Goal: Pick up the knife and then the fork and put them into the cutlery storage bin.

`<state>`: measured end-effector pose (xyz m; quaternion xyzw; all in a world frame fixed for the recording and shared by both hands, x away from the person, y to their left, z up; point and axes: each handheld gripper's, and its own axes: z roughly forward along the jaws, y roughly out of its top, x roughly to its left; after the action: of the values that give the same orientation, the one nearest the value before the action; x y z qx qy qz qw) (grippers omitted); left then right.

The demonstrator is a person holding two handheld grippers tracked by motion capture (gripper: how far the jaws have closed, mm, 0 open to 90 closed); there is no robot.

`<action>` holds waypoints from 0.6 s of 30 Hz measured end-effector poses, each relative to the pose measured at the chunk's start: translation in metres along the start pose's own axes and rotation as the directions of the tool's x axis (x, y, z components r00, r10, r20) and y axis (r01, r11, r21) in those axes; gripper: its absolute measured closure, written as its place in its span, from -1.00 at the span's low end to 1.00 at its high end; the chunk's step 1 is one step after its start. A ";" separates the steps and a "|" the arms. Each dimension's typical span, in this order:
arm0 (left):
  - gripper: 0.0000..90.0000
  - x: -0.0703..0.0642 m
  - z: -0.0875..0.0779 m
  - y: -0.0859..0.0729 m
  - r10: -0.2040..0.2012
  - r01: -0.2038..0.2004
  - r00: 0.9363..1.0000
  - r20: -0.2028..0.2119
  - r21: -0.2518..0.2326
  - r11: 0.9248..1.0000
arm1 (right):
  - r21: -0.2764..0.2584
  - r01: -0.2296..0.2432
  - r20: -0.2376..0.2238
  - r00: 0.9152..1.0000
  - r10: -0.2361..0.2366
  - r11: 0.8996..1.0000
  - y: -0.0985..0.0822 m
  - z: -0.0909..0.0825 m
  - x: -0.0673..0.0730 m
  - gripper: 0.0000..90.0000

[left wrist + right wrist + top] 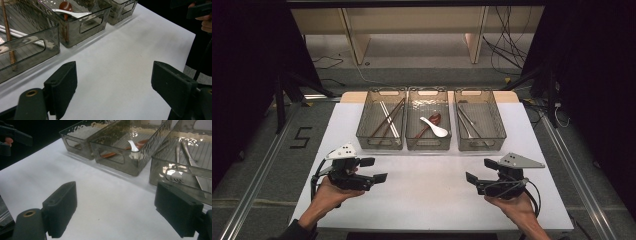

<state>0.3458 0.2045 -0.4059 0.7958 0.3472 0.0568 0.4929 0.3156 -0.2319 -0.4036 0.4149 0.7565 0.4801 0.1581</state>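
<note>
Three clear grey bins stand in a row at the far side of the white table (427,185). The left bin (382,120) holds chopsticks (389,119). In the middle bin (428,120) lie a white spoon (435,126) and a dark red spoon (428,125). Metal cutlery (468,122) rests in the right bin (479,120). My left gripper (374,170) hovers open over the near left of the table, nothing between its jaws. My right gripper (479,172) is open over the near right, also empty. The bins appear beyond the jaws in both gripper views: middle bin (82,22), right bin (185,162).
Bare white tabletop (120,57) lies between the grippers and the bins. The table's right edge (190,47) drops to a dark floor. Wooden shelf legs (357,45) and cables (507,45) sit beyond the table. A "5" mark (302,137) is taped on the floor at left.
</note>
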 end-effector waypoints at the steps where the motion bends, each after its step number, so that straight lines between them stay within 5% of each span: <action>1: -0.55 0.000 0.000 0.000 -0.001 0.001 1.000 0.001 -0.003 1.000 | -0.002 0.002 0.001 1.000 -0.002 1.000 -0.001 -0.001 0.000 -0.57; 18: -0.55 0.000 -0.001 0.000 0.001 -0.001 1.000 0.002 -0.007 1.000 | -0.003 0.000 0.003 1.000 0.000 1.000 -0.001 -0.002 0.000 -0.57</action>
<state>0.3455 0.2047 -0.4054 0.7942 0.3460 0.0574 0.4962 0.3134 -0.2337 -0.4037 0.4156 0.7554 0.4807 0.1598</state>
